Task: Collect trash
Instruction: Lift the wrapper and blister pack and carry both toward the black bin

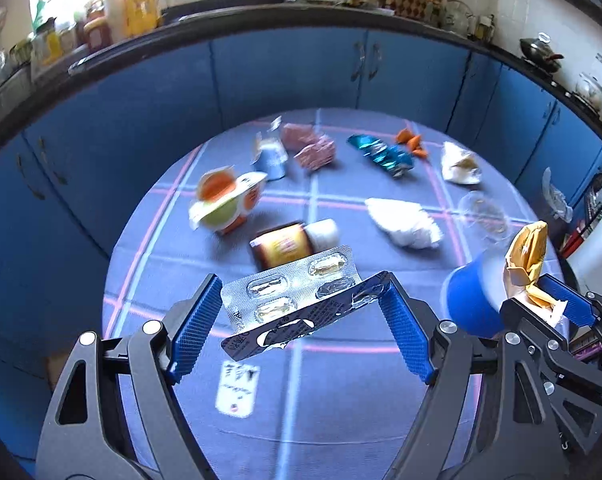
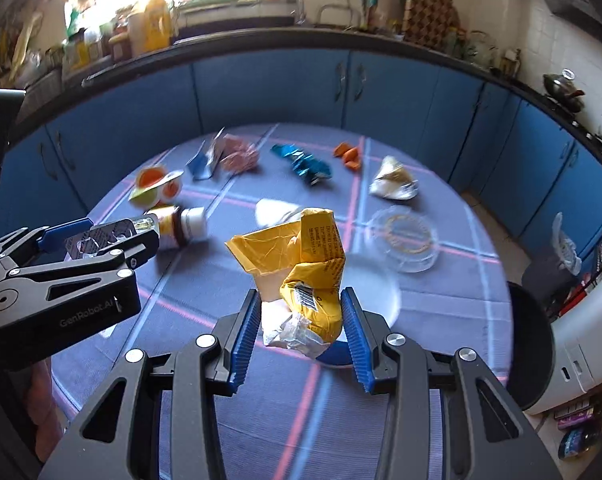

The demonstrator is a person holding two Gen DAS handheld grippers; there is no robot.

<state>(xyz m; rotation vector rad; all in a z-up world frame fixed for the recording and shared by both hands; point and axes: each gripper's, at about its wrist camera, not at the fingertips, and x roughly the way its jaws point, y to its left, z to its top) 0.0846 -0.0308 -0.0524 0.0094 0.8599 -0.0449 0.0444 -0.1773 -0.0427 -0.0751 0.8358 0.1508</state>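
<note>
1. The left tool (image 1: pixel 301 312) fills the lower centre of the left wrist view, its blue pads set fairly wide and gripping a silver blister pack (image 1: pixel 297 300) by its two ends; the pack is bent and tilted, with its printed dark underside showing toward the camera.
2. In the right wrist view the same left tool (image 2: pixel 97 240) enters from the left edge, with the blister pack (image 2: pixel 101 238) clamped between its fingers.
3. The right tool (image 2: pixel 301 320) sits at the lower centre of the right wrist view, closed narrowly on a crumpled yellow wrapper (image 2: pixel 301 256), which stands up between the pads with white paper bunched at its base.
4. In the left wrist view the right tool (image 1: pixel 549 304) appears at the right edge with the yellow wrapper (image 1: pixel 529 256) rising from it, just above a blue cup (image 1: pixel 473 300).
5. The round worktop (image 1: pixel 341 400), covered in a blue checked cloth, carries the remaining litter across the middle of the frame: a brown bottle with a white cap (image 1: pixel 293 240), an orange-and-green carton (image 1: pixel 225 200), a white crumpled tissue (image 1: pixel 405 224), a teal foil wrapper (image 1: pixel 381 154), orange peel pieces (image 1: pixel 411 142) and a clear plastic lid (image 1: pixel 483 212).
6. A small white label (image 1: pixel 237 390) lies on the cloth in the lower centre, beneath the blister pack.
7. Blue cabinets (image 1: pixel 285 72) curve behind the worktop.
</note>
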